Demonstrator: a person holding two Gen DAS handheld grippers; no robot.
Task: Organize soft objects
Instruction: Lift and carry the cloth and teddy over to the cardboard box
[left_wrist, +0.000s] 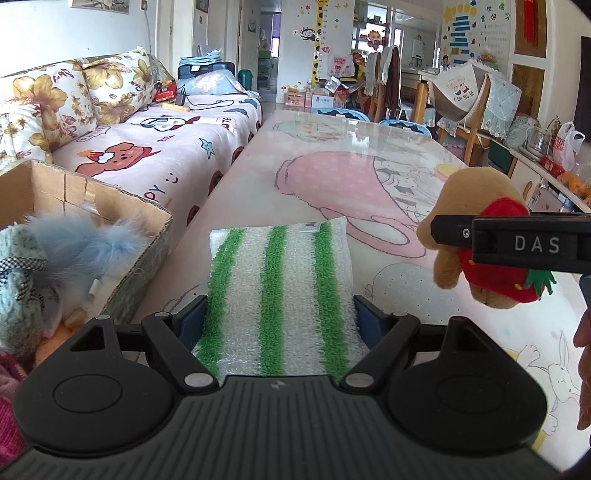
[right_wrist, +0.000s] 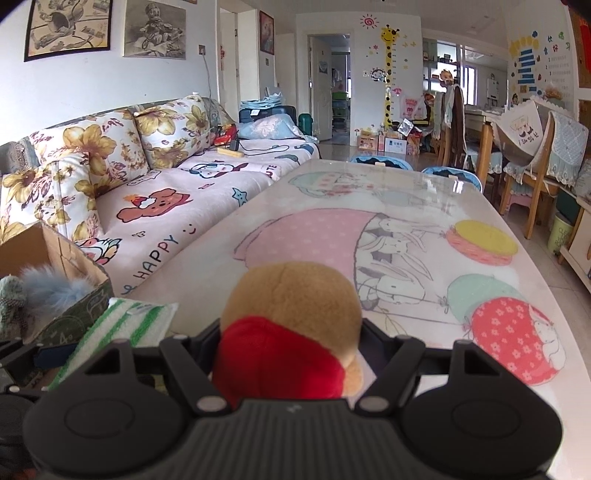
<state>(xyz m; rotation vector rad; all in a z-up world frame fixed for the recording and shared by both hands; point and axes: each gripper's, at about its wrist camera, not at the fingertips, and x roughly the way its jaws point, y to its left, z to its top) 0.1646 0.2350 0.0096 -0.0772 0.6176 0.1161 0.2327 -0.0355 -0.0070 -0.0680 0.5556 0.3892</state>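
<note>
My left gripper (left_wrist: 280, 314) is shut on a green-and-white striped sponge cloth (left_wrist: 280, 284) and holds it flat over the table, just right of the cardboard box (left_wrist: 122, 210). My right gripper (right_wrist: 290, 339) is shut on a tan plush toy with a red strawberry body (right_wrist: 288, 332) and holds it above the table. In the left wrist view the plush toy (left_wrist: 476, 236) hangs at the right, clamped by the right gripper's finger (left_wrist: 517, 240). The sponge cloth (right_wrist: 125, 325) shows at the lower left of the right wrist view.
The box holds a blue fluffy toy (left_wrist: 85, 243), a teal knitted toy (left_wrist: 18, 280) and other soft things. The table (right_wrist: 406, 229) has a glossy cartoon cover. A sofa (right_wrist: 166, 192) runs along its left side. Chairs (right_wrist: 517, 158) stand at the far right.
</note>
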